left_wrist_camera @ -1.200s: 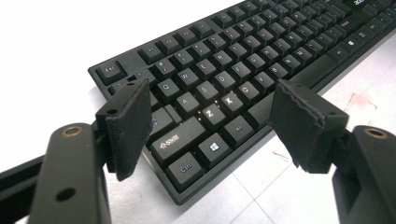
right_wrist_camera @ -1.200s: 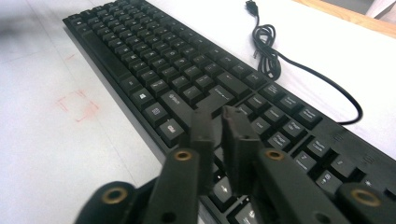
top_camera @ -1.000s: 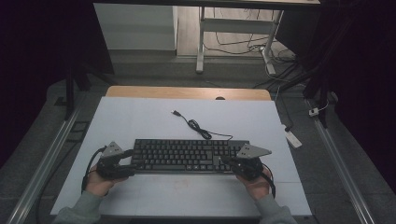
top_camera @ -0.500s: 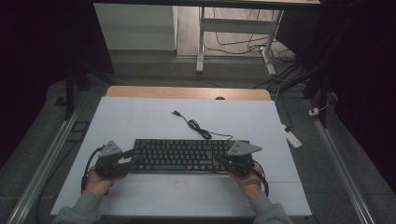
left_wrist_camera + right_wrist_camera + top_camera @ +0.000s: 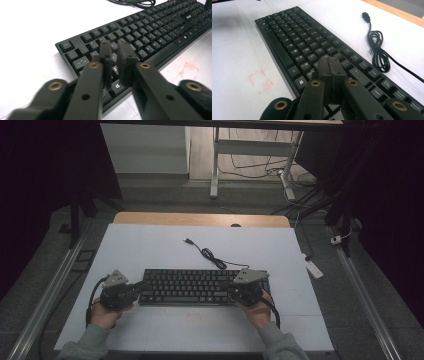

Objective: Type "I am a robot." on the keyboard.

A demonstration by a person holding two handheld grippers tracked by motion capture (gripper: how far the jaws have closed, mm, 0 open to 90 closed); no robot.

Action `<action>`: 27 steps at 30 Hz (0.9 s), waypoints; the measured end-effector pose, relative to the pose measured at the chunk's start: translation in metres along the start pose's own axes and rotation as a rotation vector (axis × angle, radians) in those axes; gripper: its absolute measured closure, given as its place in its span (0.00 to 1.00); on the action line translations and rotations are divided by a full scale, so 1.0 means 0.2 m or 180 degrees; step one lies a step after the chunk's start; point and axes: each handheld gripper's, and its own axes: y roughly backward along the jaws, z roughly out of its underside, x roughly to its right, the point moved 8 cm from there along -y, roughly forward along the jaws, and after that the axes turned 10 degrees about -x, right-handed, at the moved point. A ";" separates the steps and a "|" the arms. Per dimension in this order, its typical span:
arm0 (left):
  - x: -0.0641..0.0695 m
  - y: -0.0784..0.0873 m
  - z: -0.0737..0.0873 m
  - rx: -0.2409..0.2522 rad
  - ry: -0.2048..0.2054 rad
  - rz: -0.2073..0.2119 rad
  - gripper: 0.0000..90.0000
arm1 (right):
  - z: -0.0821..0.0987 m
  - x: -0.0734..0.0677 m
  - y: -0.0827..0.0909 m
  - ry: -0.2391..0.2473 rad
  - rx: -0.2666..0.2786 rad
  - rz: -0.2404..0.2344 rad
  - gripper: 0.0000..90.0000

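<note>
so the left gripper [image 5: 115, 53], jaws narrowly apart, and right gripper [image 5: 331, 65], jaws pressed together, hover over the flat black plastic keyboard [image 5: 192, 286]; its black cable [image 5: 210, 254] trails toward twelve o'clock, with no goal evident.

black keyboard [image 5: 192, 286] w/ white legends, black cable [image 5: 210, 254], white table [image 5: 150, 245], faint red marks [image 5: 260, 81].

Dim room behind a white table [image 5: 150, 250].
Grey floor [image 5: 165, 195], a white cabinet [image 5: 145, 147], loose cables [image 5: 260, 167].
</note>
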 end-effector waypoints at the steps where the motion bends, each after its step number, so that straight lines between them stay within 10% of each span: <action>1: 0.00 0.00 0.00 0.0003 0.0000 0.0003 0.98 | -0.01 0.00 -0.01 0.0008 -0.0004 -0.0006 0.99; 27: 0.00 -0.08 0.04 -0.0270 -0.0150 -0.0028 0.99 | -0.14 -0.05 -0.22 0.0022 -0.0112 -0.0145 0.99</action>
